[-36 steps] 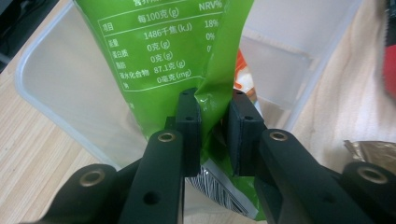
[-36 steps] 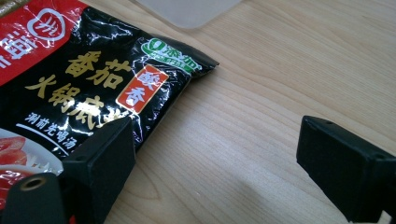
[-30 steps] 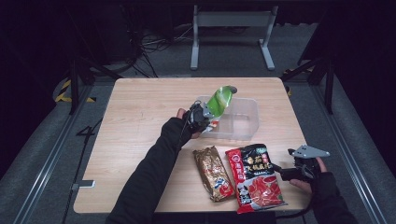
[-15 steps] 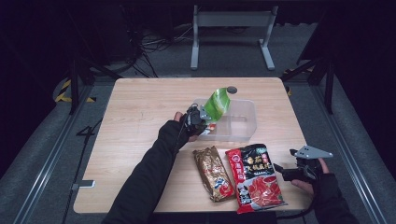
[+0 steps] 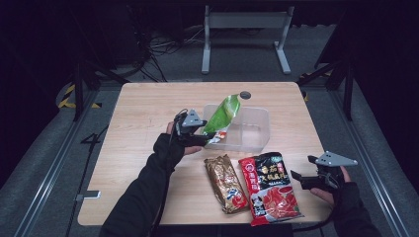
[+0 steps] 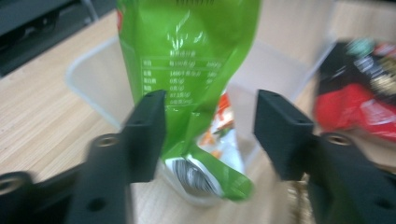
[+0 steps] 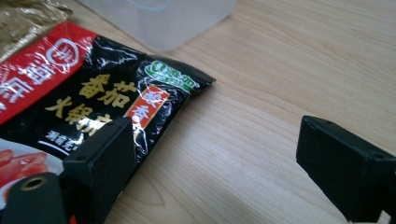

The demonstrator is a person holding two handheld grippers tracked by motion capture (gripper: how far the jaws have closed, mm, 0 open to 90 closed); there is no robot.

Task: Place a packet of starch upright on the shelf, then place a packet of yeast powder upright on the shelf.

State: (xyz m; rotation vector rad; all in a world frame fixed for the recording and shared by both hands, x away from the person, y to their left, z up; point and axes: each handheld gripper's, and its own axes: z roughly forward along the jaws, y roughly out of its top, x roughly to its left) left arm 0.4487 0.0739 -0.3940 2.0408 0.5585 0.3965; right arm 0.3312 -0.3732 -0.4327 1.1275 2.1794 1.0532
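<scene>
Pale wooden table (image 5: 148,113) on dark grey floor (image 5: 44,148), metal stand (image 5: 244,29) behind, dim surroundings.

The green bag (image 6: 187,70) is glossy, crinkled plastic film with a silvery lining. The tub (image 5: 257,129) is cloudy, smooth plastic. The table (image 5: 143,113) is pale matt wood grain. The black and red packet (image 7: 70,98) shines like foil.
</scene>
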